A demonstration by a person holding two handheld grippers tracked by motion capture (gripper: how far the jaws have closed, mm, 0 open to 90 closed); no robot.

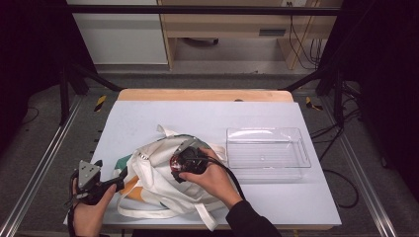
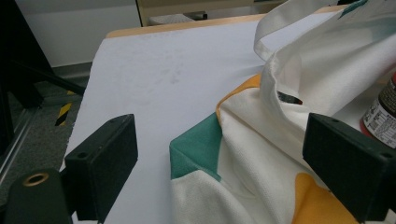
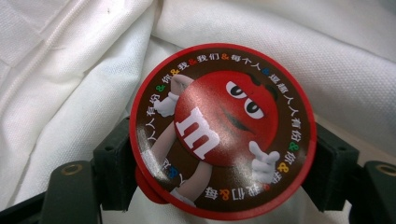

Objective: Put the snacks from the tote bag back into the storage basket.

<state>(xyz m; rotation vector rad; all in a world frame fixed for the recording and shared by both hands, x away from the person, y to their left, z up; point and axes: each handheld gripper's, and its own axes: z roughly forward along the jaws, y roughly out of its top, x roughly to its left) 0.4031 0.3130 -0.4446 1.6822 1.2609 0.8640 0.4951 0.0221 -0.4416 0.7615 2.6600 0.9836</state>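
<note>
A white cloth tote bag [image 1: 153, 185] with green and orange patches lies crumpled at the front of the white table [image 1: 148, 118]. My right gripper [image 1: 182, 165] is over the bag's mouth, shut on a round candy tub [image 3: 222, 128] with a red lid; its jaws sit against the tub's two sides under the lid, with bag cloth [image 3: 70, 70] behind. The tub's labelled side [image 2: 384, 116] is at the right edge of the left gripper view. My left gripper [image 2: 224, 168] is open at the bag's left corner [image 2: 261, 140], with cloth lying between the jaws and untouched by the pads.
An empty clear plastic tray [image 1: 269, 148] stands to the right of the bag. The bag's handles [image 1: 163, 212] trail toward the front table edge. Bare tabletop lies behind the bag, and metal frame rails run along both sides.
</note>
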